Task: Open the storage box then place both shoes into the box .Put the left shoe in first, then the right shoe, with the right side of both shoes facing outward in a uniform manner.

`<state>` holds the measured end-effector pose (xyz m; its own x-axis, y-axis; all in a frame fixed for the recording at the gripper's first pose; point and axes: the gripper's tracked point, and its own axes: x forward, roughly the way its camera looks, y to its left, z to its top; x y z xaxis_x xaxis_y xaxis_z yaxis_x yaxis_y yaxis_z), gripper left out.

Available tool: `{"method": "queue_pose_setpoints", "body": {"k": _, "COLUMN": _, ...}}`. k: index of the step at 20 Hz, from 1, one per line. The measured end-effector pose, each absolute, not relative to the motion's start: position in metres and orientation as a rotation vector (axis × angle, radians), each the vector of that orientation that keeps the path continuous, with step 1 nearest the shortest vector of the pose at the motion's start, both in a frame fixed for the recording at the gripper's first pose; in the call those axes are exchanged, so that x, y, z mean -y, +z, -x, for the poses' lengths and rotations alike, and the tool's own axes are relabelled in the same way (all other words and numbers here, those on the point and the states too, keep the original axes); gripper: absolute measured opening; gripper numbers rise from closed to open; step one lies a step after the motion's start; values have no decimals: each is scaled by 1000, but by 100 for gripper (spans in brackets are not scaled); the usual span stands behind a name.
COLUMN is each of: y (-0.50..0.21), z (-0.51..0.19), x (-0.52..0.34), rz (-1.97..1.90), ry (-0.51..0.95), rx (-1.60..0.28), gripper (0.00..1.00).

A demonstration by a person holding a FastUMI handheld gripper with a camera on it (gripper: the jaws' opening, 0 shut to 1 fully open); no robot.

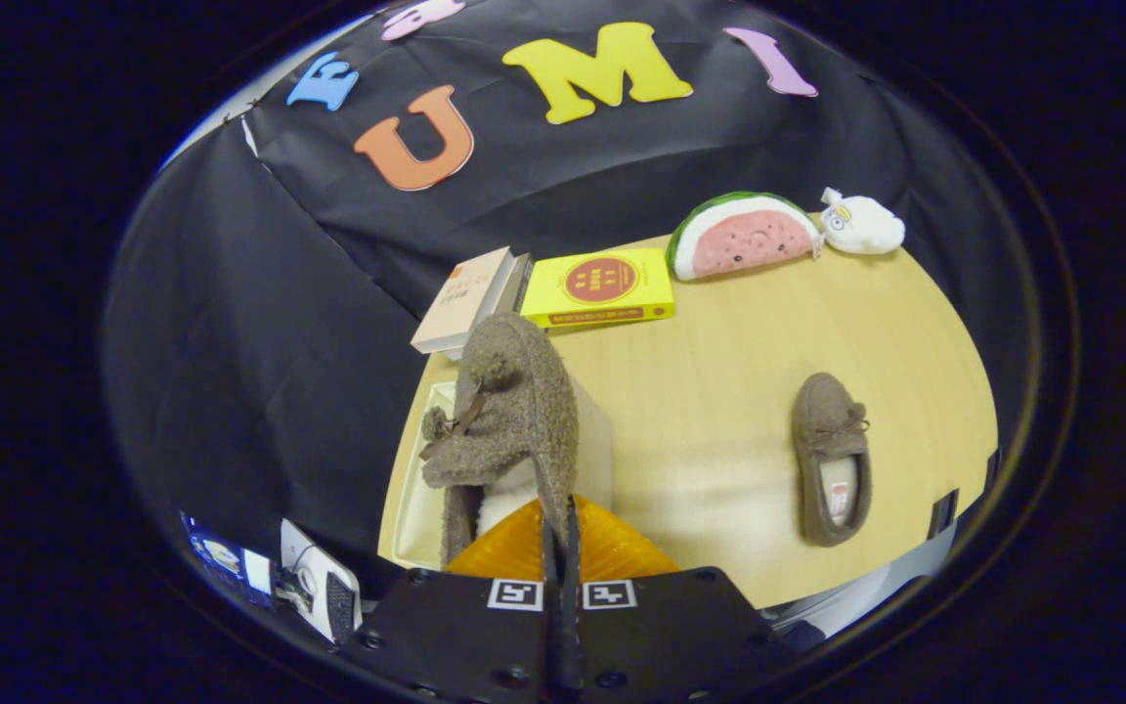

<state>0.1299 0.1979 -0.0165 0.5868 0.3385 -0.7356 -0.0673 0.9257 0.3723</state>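
Gripper point(560, 548) fingers are pinched together on the heel rim of the brown shoe point(509, 420), hanging it over the open storage box point(416, 508). Second shoe point(829, 460) waits on the table point(719, 372), presumably next

Far beyond the fingers, along the back of the wooden table point(739, 332): a couple of leaning books point(470, 298), a yellow book point(602, 286), a watermelon plush point(741, 235), a small white plush point(861, 225).
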Motion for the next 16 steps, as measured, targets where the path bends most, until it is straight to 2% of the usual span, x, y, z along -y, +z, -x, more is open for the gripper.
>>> {"method": "queue_pose_setpoints", "body": {"k": 7, "y": -71, "z": -155, "x": -291, "rz": -327, "ry": 249, "rx": -948, "gripper": 0}}
{"method": "queue_pose_setpoints", "body": {"k": 16, "y": -168, "z": -174, "x": -326, "rz": -277, "ry": 154, "rx": -1039, "gripper": 0}}
